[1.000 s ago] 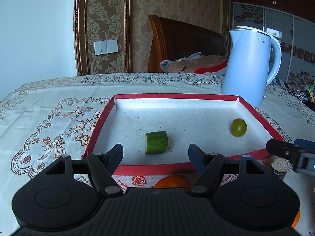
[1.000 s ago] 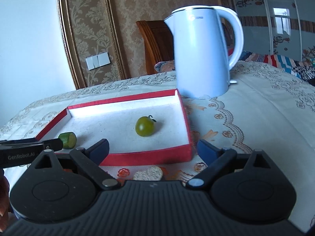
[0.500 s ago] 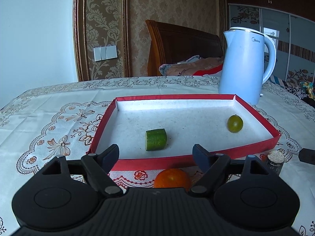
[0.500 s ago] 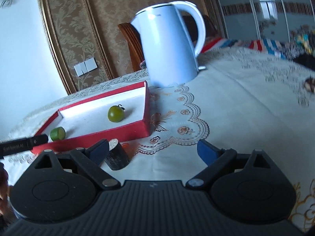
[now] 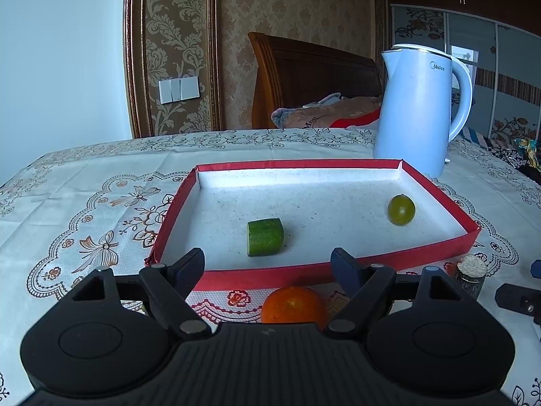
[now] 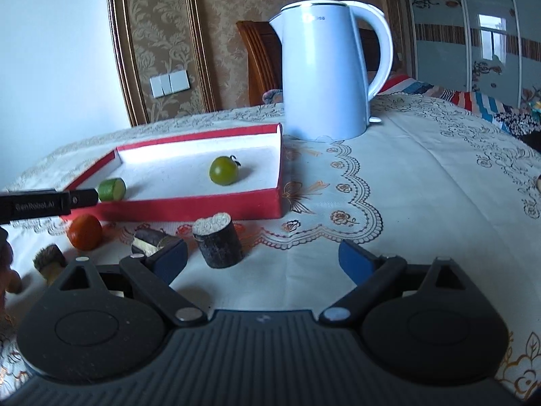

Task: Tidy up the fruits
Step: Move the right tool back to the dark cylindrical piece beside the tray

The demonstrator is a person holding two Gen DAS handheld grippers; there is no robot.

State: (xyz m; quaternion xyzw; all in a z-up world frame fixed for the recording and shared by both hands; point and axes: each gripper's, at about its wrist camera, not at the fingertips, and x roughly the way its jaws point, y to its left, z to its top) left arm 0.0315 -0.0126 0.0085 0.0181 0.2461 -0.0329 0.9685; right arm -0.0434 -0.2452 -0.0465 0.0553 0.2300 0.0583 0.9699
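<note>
left wrist: low, facing tray point(image 5: 468, 237) | right wrist: oblique | shared: kettle point(image 6: 324, 77)

Kettle brand: I read "Midea" on the light blue electric kettle point(image 5: 421, 111), near its rim.
Gripper lettering: I read "GenRobot.AI" along the side of the left gripper point(image 6: 47, 203), seen from the right wrist.
Cloth print: letters like "Mosi", too blurred to confirm.

Cucumber piece point(image 5: 265, 237) and tomato point(image 5: 401, 209) in tray point(image 5: 338, 269), orange point(image 5: 293, 304) before it, kettle point(image 5: 419, 111) behind
</note>
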